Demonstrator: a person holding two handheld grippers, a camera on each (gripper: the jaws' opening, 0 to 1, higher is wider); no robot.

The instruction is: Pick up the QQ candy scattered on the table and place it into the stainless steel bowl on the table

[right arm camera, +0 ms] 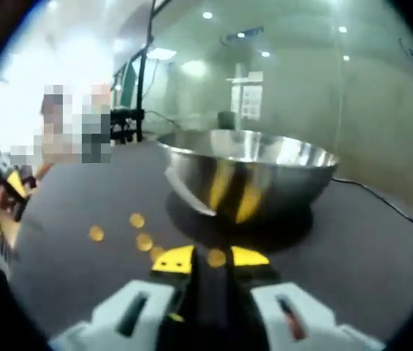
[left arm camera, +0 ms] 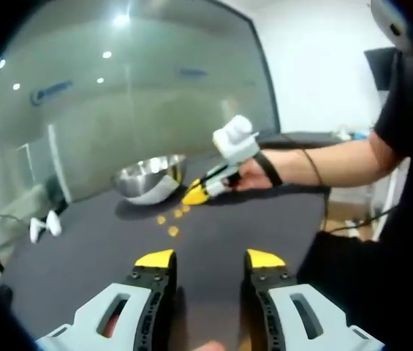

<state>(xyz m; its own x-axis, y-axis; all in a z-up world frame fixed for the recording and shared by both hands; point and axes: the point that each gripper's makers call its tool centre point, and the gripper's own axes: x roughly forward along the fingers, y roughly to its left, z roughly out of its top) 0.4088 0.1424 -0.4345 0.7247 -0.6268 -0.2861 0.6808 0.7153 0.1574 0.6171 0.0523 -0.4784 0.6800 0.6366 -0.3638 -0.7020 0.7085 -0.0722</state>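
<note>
Right now my left gripper (left arm camera: 210, 259) hangs above the dark table (left arm camera: 264, 219) with its yellow-tipped jaws spread wide and nothing between them. Ahead of those jaws, in the left gripper view, a few yellow QQ candies (left arm camera: 172, 231) lie on the table, and beyond them sits the stainless steel bowl (left arm camera: 148, 176), ahead and to the left. My right gripper (left arm camera: 198, 193) comes in from the right there, held in a hand (left arm camera: 246, 175), its yellow tips low over the table beside the bowl and just past the candies.

In the right gripper view, the right gripper (right arm camera: 210, 257) has its jaws drawn close, with only a narrow gap between the tips. One QQ candy (right arm camera: 216, 257) shows in that gap at the tips; I cannot tell whether the jaws pinch it or merely frame it on the table (right arm camera: 381, 248). The bowl (right arm camera: 248, 180) stands directly ahead, close to the tips, their yellow reflected in its wall. Three more candies (right arm camera: 144, 241) lie to the left of the jaws, apart from one another, outside the bowl.
</note>
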